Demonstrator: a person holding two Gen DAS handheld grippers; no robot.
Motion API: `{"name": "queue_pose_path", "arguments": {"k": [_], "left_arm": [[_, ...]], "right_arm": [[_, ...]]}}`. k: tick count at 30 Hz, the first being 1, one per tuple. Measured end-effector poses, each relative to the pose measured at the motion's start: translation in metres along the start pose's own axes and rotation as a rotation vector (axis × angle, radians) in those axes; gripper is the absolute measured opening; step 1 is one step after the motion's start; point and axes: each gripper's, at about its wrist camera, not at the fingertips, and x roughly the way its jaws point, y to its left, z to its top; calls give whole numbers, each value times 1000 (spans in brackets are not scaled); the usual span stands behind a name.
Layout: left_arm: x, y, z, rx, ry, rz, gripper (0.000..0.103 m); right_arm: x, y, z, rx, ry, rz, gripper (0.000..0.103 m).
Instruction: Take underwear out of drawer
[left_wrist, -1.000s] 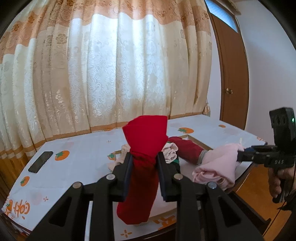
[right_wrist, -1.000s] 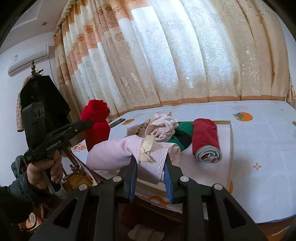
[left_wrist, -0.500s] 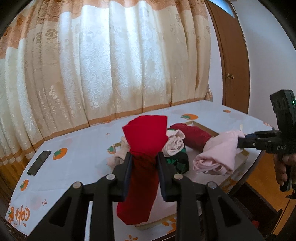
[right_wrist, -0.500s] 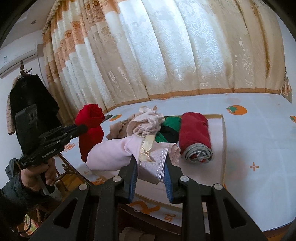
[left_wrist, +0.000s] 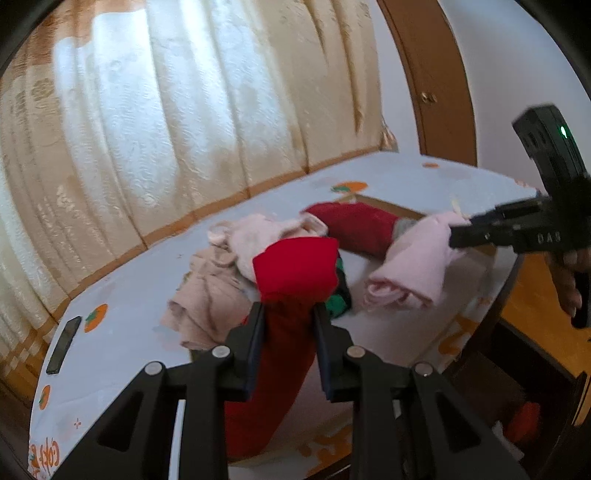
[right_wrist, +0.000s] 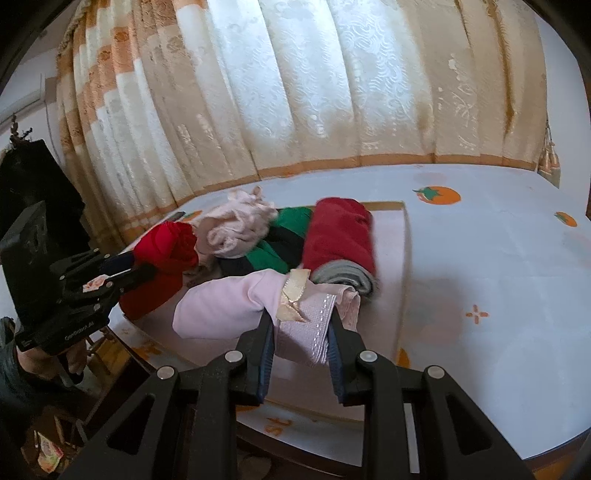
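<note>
Left wrist view: left gripper (left_wrist: 288, 325) pinches the red underwear (left_wrist: 295, 273), right gripper (right_wrist: 300, 328) pinches the pink underwear (right_wrist: 236, 306), both over the near table (right_wrist: 498, 295) edge. Lower each beside the pile (right_wrist: 243, 225), then release, avoiding snags.

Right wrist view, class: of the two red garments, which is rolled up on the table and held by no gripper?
The dark red roll with the grey end, lying beside the green garment. The bright red garment is clamped in the left gripper.

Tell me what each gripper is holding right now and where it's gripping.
Left gripper: the rolled red garment, clamped around its middle. Right gripper: the pink garment, pinched at its ribboned waistband end.
</note>
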Motion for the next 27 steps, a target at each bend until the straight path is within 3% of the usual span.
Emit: {"name": "queue_pose_path", "arguments": {"k": [7, 17, 27], "left_arm": [[14, -12, -8, 21, 54, -31, 24], [11, -18, -12, 41, 61, -47, 26], [6, -19, -14, 13, 59, -88, 34]], "right_arm": [[3, -10, -8, 8, 21, -23, 29], [3, -9, -15, 4, 34, -27, 30], [0, -5, -22, -16, 49, -35, 30]]}}
